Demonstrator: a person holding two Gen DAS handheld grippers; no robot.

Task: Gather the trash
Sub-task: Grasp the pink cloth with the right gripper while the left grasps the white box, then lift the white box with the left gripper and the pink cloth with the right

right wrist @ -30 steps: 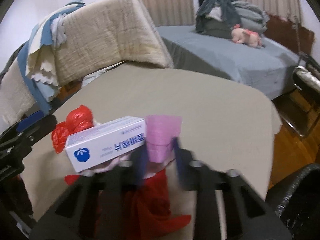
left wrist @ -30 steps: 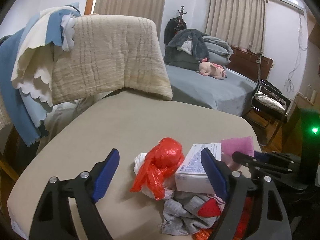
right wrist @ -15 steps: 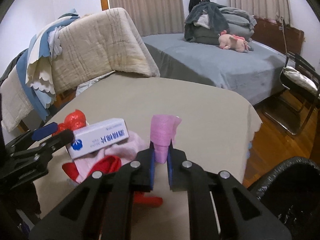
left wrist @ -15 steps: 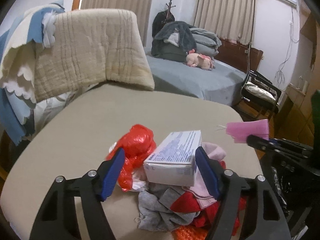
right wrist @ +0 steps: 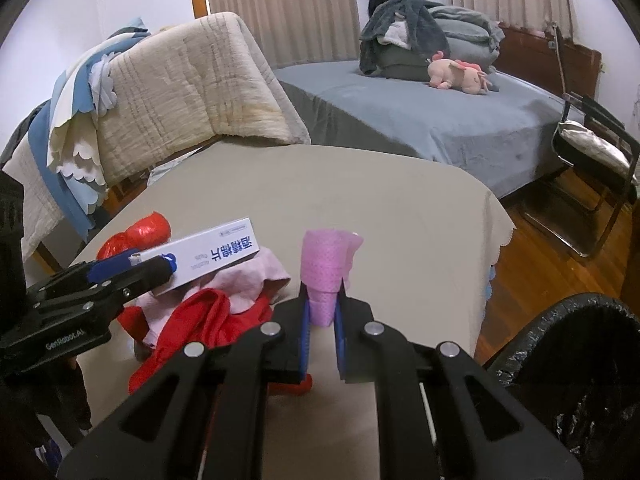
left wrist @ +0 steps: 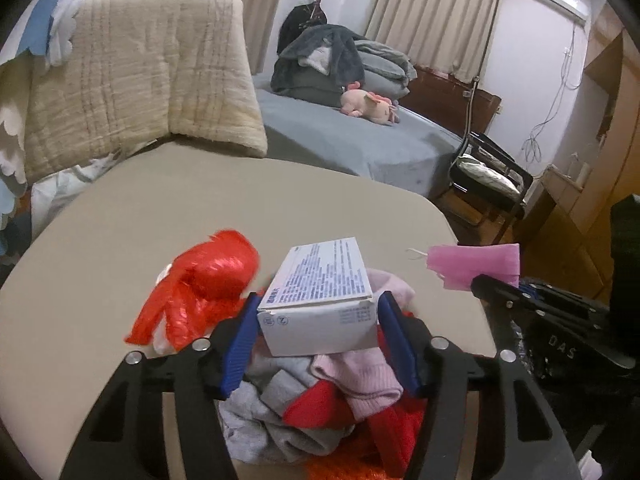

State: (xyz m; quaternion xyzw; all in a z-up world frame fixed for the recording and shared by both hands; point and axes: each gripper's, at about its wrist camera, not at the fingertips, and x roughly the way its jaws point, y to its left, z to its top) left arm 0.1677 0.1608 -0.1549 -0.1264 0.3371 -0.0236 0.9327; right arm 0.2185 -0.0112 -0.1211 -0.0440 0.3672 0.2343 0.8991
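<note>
My left gripper (left wrist: 318, 316) is shut on a white cardboard box (left wrist: 324, 296) with blue print, on top of a pile of red, pink and grey clothes (left wrist: 332, 392); the box also shows in the right wrist view (right wrist: 216, 254). A crumpled red plastic bag (left wrist: 208, 280) lies just left of the box. My right gripper (right wrist: 321, 312) is shut on a folded pink mask (right wrist: 326, 268) and holds it above the beige table (right wrist: 400, 216). The mask also shows in the left wrist view (left wrist: 476, 264).
A black-lined trash bin (right wrist: 576, 376) stands at the lower right, beside the table. A chair draped with beige and blue blankets (left wrist: 132, 76) is behind the table. A grey bed (right wrist: 432, 120) with a pink plush toy and a folding chair (right wrist: 592, 148) lie beyond.
My left gripper has moved right from the red bag and closed on the white box. My right gripper has lifted the pink mask off the pile and drawn it to the right.
</note>
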